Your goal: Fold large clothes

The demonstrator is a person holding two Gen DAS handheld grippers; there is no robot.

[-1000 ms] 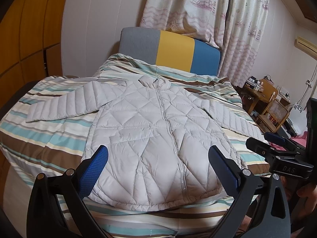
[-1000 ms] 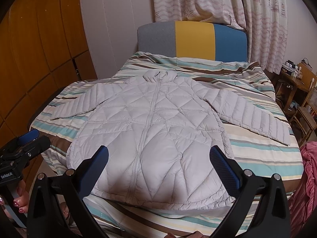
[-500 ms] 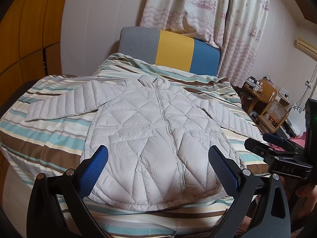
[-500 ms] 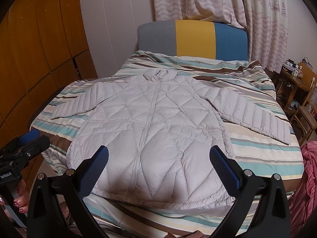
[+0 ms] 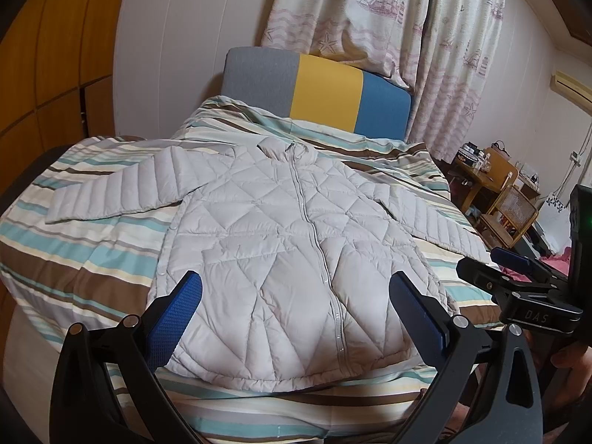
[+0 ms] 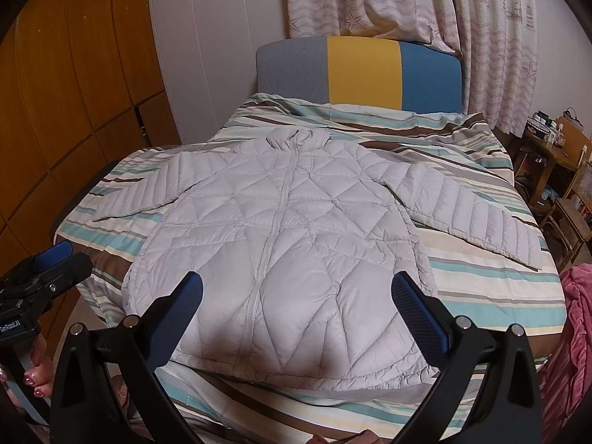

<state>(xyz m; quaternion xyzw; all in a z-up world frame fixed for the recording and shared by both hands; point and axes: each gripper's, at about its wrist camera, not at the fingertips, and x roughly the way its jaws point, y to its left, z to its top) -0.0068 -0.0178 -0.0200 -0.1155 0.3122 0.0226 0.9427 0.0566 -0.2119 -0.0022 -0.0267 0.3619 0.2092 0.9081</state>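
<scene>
A pale grey quilted puffer jacket point(image 5: 288, 244) lies flat, zipped, front up on the striped bed, both sleeves spread outward, collar toward the headboard; it also shows in the right wrist view point(image 6: 281, 244). My left gripper point(image 5: 296, 292) is open and empty, held above the jacket's hem at the foot of the bed. My right gripper point(image 6: 296, 292) is open and empty, also above the hem. The right gripper shows at the right edge of the left wrist view point(image 5: 518, 270); the left gripper shows at the left edge of the right wrist view point(image 6: 48, 266).
The bed has a striped duvet point(image 6: 492, 281) and a grey, yellow and blue headboard point(image 6: 362, 70). A wooden wardrobe point(image 6: 74, 92) stands left. Curtains point(image 5: 388, 26) hang behind. A wooden desk and chair point(image 5: 499, 192) stand right. A pink cloth point(image 6: 573, 333) lies at the right.
Both views have crept slightly toward the jacket. The jacket has not moved and both grippers stay open.
</scene>
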